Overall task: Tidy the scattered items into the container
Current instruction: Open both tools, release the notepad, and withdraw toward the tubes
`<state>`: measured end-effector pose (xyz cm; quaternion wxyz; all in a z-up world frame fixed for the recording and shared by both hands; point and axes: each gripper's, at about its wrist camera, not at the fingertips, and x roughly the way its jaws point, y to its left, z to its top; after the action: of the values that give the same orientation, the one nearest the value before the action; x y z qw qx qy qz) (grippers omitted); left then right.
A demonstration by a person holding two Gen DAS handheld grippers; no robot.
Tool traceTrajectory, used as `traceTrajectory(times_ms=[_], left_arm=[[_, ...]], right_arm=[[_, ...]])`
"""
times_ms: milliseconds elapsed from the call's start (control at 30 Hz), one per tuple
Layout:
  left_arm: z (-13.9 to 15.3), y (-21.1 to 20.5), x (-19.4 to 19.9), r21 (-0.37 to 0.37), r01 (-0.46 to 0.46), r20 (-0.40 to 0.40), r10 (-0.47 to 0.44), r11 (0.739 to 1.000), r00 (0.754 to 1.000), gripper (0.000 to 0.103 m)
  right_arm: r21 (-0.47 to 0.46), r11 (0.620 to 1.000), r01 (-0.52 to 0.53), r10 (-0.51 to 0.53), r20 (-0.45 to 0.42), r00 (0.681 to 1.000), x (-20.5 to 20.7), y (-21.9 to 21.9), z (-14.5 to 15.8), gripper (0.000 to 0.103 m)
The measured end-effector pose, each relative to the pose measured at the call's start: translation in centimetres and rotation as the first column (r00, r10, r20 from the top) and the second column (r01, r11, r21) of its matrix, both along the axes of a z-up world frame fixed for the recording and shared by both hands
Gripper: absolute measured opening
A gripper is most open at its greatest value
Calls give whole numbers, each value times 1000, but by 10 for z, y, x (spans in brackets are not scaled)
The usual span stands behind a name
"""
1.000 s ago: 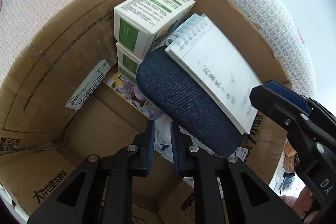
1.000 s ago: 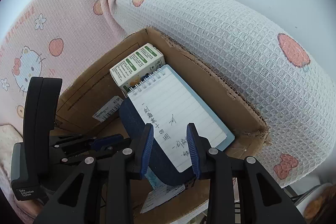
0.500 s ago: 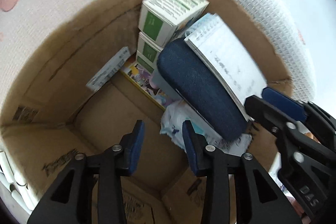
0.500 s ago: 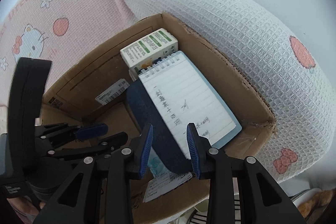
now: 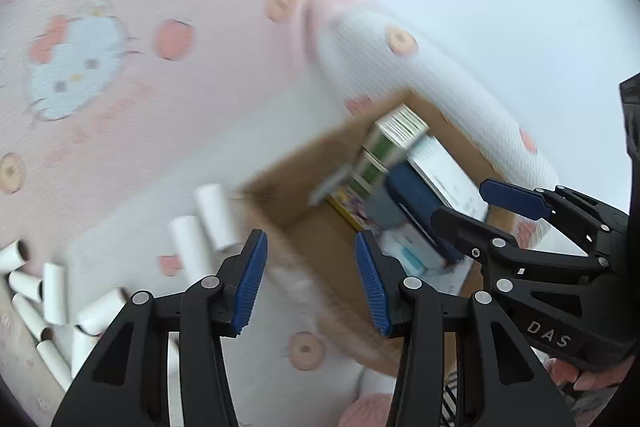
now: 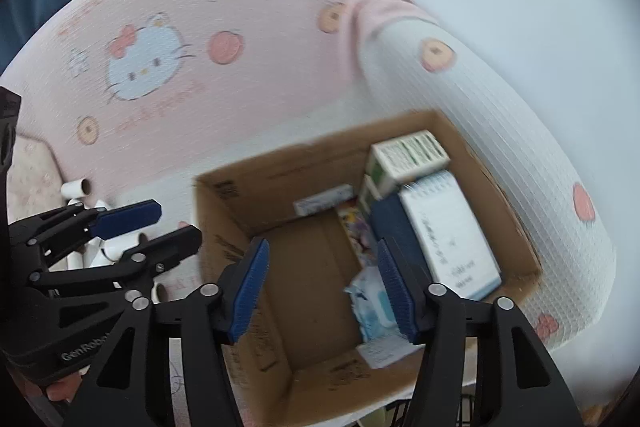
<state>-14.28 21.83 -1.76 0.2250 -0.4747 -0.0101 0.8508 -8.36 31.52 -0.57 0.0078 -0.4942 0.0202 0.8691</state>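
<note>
Both tongs empty, jaws opening, nothing between the pads of either.

Left tongs (image 5: 308, 279): pads apart over the near wall of the cardboard box (image 5: 296, 211). View smeared by motion. Just left of and below these tongs, on the white waffle-weave blanket (image 5: 132, 215), lie the cardboard tubes (image 5: 200, 223): two close to the box corner, a heap further left at the frame edge. These look like what is left to tidy.

Right tongs (image 6: 322, 287): pads apart above the open box (image 6: 224, 187). Directly past the tips, a crumpled white-and-blue wrapper (image 6: 370, 303) on the box floor. Beyond and right of the tips, a dark blue case (image 6: 394, 227) with a spiral notepad (image 6: 452, 231) leaning on it; furthest, stacked green-and-white cartons (image 6: 408, 151) in the far corner. Left half of the box floor is bare. The left tongs (image 6: 156, 227) show at the left, tubes (image 6: 76, 187) beyond them.

Handling judgement: tubes are light, hollow, thin-walled; they roll on soft bedding and crush under a hard squeeze. Best taken across the middle of the barrel, pads on opposite sides, light pressure. The pair nearest the box corner is the easier first pick. Drop onto the bare floor of the box.
</note>
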Motion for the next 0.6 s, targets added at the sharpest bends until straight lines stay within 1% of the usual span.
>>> traceTrajectory(times_ms=[33,67,133,200,267,333,467,600], left_arm=[[8,-17,5,-6,-28,-31,28,1000,999,53],[24,-34,12,-18,-57,-61,56,998,997,55],[28,-64,19,-43,-125,-128,118,991,985,55],[26,-92,23,-54,-188,-176,176,981,968,56],[17,-120,26,-40,-248,-193,236,968,952,56],[3,-148,27,-17,-302,-178,294,953,939,56],[-35,-196,23,-10,-405,-71,403,914,912,56],[-76,-231,22,-58,-504,15,505,862,863,56]], right_arm=[[10,1000,-24,24,-4,1000,-2,-12,2,60],[20,998,-53,53,-7,999,-4,-25,4,60],[35,993,-115,115,-8,993,-8,-53,7,60],[41,984,-172,173,-2,985,-14,-79,6,60],[38,975,-217,217,12,976,-20,-99,1,61],[23,970,-242,241,38,970,-27,-118,-7,61],[-9,957,-290,289,100,952,-43,-151,-32,61],[-34,937,-347,348,181,920,-57,-181,-65,61]])
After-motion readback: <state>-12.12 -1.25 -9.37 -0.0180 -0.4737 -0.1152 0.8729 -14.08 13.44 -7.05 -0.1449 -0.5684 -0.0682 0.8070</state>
